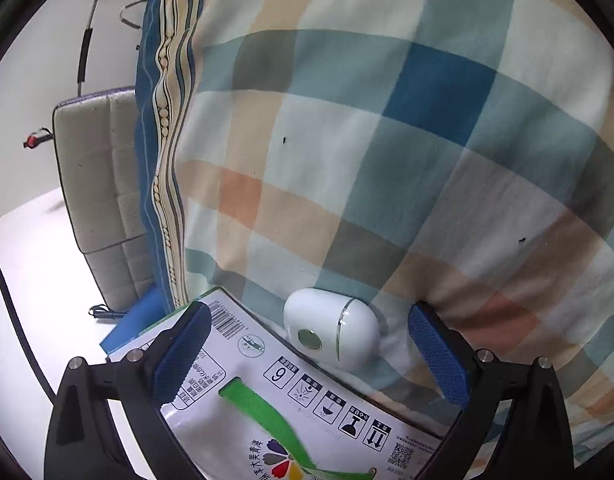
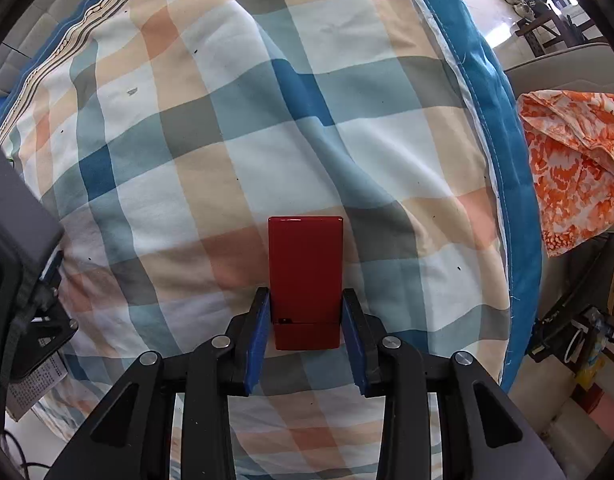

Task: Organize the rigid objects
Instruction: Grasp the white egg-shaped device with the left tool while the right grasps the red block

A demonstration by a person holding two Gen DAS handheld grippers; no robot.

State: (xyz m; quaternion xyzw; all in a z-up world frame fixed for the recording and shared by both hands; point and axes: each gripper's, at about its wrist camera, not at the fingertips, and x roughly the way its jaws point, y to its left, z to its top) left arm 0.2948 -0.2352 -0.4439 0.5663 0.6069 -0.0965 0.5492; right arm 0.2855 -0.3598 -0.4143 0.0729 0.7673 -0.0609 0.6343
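We read this as a carry step: our right gripper is clenched on a red case, holding it by its near end above the plaid quilt. Our left gripper hangs released — its fingers spread wide over a printed carton, with a white oval gadget lying on the quilt just beside the carton's far edge. Next, we judge, the case needs a firm landing spot — perhaps by the carton, since the quilt is soft and lumpy. A grey chair stands to the left, an orange cloth to the right.
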